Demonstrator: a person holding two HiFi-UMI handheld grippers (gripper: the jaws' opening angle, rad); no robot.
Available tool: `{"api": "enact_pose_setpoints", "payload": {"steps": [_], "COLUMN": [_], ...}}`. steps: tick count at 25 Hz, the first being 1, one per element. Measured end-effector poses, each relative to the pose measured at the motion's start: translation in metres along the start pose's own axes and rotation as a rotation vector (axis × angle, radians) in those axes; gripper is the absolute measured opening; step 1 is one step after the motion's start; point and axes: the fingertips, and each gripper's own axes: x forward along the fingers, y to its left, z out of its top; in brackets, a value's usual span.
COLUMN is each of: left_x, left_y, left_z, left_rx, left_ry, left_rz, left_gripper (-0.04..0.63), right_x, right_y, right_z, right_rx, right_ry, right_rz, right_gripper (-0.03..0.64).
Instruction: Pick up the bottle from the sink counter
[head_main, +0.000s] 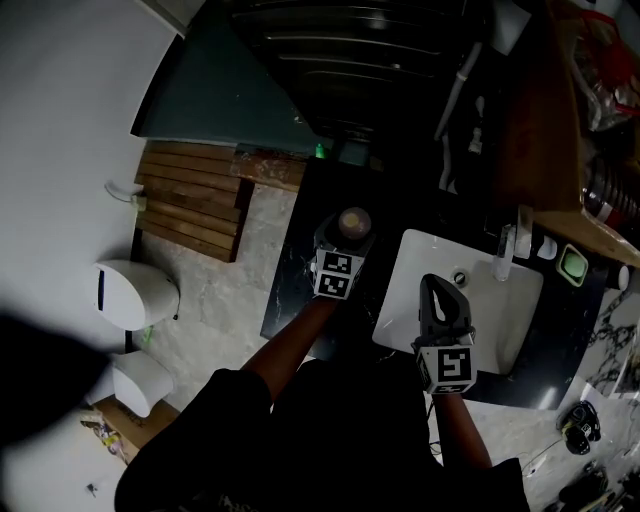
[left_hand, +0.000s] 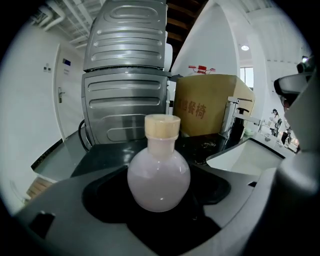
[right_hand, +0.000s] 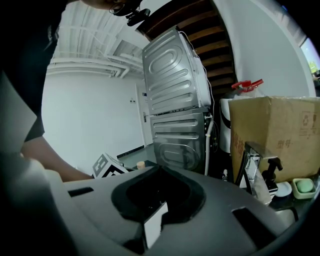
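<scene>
Round-bellied bottle (left_hand: 159, 177) is seen upright on black counter (head_main: 297, 262), long axis vertical, cap up; jaws of left gripper (head_main: 347, 238) held apart around it; jaws of right gripper (head_main: 436, 284) held together above white basin (head_main: 408, 262)

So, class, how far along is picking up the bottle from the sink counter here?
Done: the left hand-held gripper is at the bottle, which stands upright on the dark counter between its open jaws. In hand: lining up the grasp; no pad presses on it yet. Left: close, then lift. The right hand-held gripper hangs empty, jaws together, above the white basin.
</scene>
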Motion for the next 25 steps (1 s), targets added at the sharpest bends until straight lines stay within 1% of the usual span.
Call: {"api": "enact_pose_setpoints", "payload": {"steps": [3,6,8,21,23,25], "left_x": [0.001,0.006,0.009,0.01,0.008,0.005], "left_y": [0.001,0.001,0.0,0.001,0.0,-0.001], "left_z": [0.002,0.007,0.007,0.005,0.005,0.008], "left_rx": [0.0,0.033,0.048,0.053,0.06,0.078], "left_ry": [0.004,-0.019,-0.024,-0.006,-0.012,-0.036], "left_rz": [0.018,0.033,0.029,0.01,0.005,0.005], "left_gripper": [0.367,0.368,0.37,0.371,0.379,0.379], "right_x": [0.0,0.001,0.0,-0.007,-0.01,-0.012], "right_y": [-0.002,-0.006,-0.008,-0.023,-0.02,-0.017], "right_z": [-0.002,-0.004,-0.007,-0.021,-0.022,-0.022], "right_rx": [-0.008,-0.013,-0.019,-0.002,0.0,-0.005], "right_ry": [0.008,0.011,0.018,0.051,0.052,0.053], "right_rz": [0.01,0.006,-0.003,-0.052,-0.054,-0.055], "right_gripper": [0.038,0.038,0.038,0.038,0.038,0.04]}}
